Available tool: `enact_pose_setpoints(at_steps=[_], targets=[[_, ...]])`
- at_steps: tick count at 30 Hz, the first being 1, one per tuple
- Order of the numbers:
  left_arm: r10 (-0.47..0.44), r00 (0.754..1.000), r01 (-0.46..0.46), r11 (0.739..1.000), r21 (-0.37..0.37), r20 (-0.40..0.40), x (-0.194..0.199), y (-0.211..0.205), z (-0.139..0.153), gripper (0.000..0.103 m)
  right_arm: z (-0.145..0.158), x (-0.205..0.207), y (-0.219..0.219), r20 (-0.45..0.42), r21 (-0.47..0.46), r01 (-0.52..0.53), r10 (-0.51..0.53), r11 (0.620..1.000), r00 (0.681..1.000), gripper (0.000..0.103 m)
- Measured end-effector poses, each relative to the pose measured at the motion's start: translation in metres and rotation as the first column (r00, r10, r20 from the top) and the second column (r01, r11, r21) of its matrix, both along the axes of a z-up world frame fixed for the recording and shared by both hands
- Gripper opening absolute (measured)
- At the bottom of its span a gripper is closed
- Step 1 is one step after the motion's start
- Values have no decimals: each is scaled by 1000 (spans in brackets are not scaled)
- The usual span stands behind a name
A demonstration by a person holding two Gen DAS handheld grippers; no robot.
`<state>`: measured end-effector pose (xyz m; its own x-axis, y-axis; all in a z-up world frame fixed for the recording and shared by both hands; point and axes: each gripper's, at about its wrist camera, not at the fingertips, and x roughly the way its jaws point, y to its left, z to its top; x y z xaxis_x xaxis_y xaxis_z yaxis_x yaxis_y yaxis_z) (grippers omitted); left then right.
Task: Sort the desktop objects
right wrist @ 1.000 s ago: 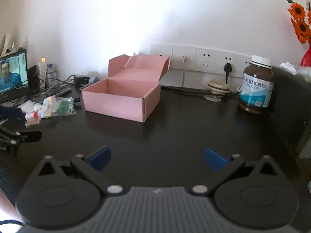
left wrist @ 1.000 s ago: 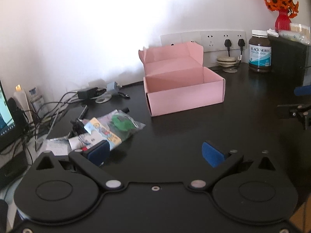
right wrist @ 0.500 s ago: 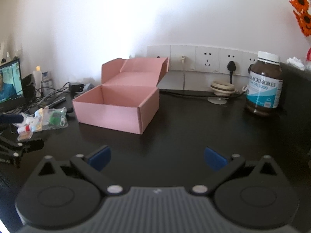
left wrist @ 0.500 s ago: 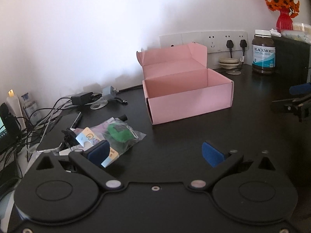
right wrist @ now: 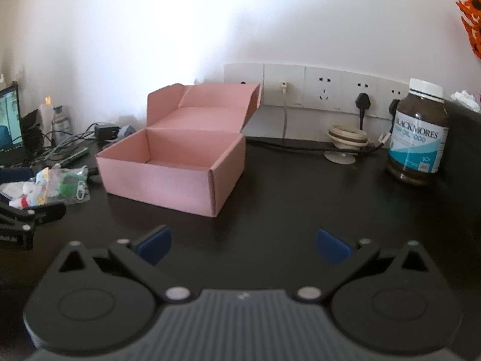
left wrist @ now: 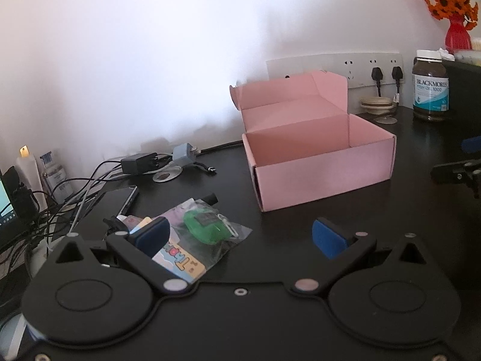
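Left of the open pink box, a clear bag of trinkets lies on the dark surface. Both the left claw and right claw gape, holding nothing. Slippery plastic could slide from a pinch, or drag the nearby cables.

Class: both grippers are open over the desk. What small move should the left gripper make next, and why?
Probably ease the left gripper forward and leftward to straddle the plastic bag: its jaws stand open, the bag lies just ahead by its left finger, and the pink box stands open and empty.
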<state>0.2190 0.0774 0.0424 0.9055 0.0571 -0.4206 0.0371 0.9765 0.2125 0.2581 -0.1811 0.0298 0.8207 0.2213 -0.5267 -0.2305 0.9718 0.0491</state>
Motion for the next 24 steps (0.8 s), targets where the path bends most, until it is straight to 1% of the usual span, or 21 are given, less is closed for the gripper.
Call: enact_pose_setpoints(at_steps=[3, 9, 15, 24], targets=[[-9, 1000, 9, 1000, -10, -1, 2, 3, 0, 103, -1, 4, 3, -4, -2, 3, -3, 1000, 1000, 102], [-4, 1000, 4, 998, -58, -5, 2, 10, 2, 103, -3, 12, 8, -12, -7, 9, -9, 1000, 1000, 102], [8, 1000, -10, 996, -94, -19, 5, 16, 2, 103, -3, 7, 10, 10, -14, 19, -19, 1000, 1000, 102], [24, 999, -20, 997, -81, 41, -4, 13, 4, 103, -3, 4, 11, 35, -30, 53, -52, 998, 998, 102]])
